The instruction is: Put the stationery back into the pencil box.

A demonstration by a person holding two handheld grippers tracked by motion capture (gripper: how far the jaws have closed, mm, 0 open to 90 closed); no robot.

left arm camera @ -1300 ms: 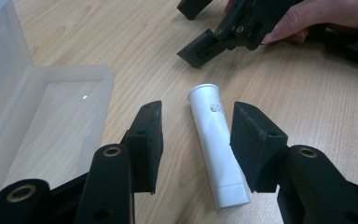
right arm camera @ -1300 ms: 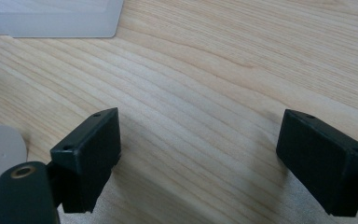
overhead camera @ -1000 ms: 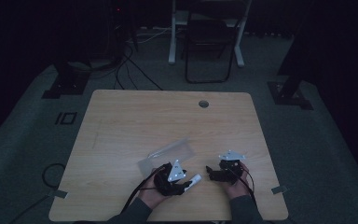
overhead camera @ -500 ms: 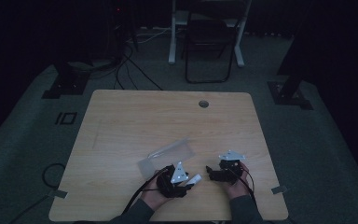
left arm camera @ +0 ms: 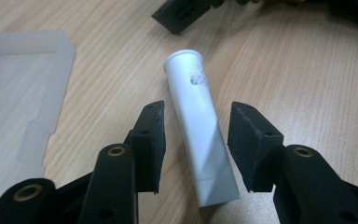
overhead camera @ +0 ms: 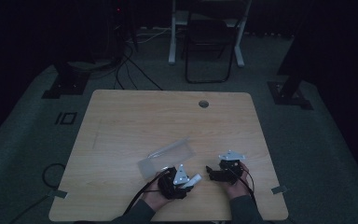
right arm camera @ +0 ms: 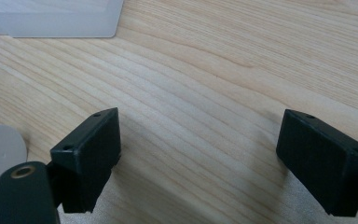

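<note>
— Since a second ago, what moved?
— Left gripper (left arm camera: pixel 193 142) jaws have just been closing around the white tube (left arm camera: pixel 200 126) lying on the table (overhead camera: pixel 135 116), not yet touching. Right gripper (right arm camera: pixel 198 156) gapes empty.
— Next?
— I'd squeeze, then lift.

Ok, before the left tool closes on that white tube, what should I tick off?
1. White tube lies between the left tool pads: ok.
2. Pads pressing on the tube: not ok; the jaws have just been closing, with gaps on both sides.
3. Tube flat on the wooden table: ok.
4. Translucent plastic case apart from the jaws: ok.
5. Right tool open over bare wood, nothing between its jaws: ok.
6. Whether the tube's cap is tight: cannot tell.
</note>
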